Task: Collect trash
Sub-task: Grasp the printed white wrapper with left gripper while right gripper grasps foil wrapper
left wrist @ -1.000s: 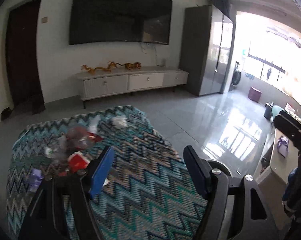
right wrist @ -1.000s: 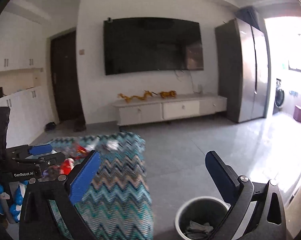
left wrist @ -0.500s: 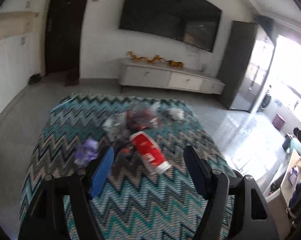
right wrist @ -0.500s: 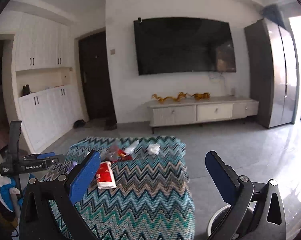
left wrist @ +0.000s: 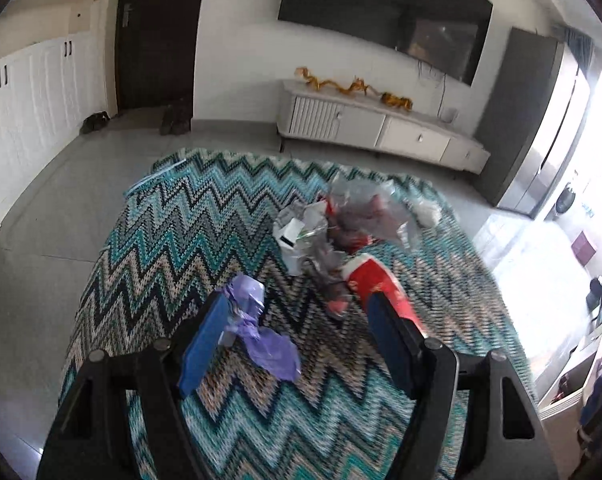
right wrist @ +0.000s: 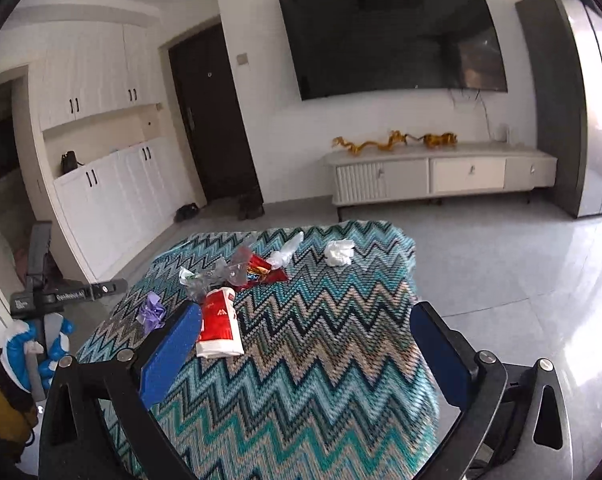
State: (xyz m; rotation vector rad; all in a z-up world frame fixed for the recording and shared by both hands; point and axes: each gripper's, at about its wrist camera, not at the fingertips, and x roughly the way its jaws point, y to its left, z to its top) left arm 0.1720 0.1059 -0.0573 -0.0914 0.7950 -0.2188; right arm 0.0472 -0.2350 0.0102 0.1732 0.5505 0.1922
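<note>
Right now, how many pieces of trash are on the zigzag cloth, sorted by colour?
Purple wrapper: 1
Red and white pack: 1
White crumpled tissue: 1
Clear plastic bag: 1
Mixed clear and red wrapper heap: 1, pieces inside too tangled to count
Total: 5

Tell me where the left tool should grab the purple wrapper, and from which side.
Probably from above, pinching the purple wrapper across its narrow twisted middle. It lies flat and crumpled on the zigzag cloth, apart from the other trash, and already sits between the open left tool fingers.
</note>
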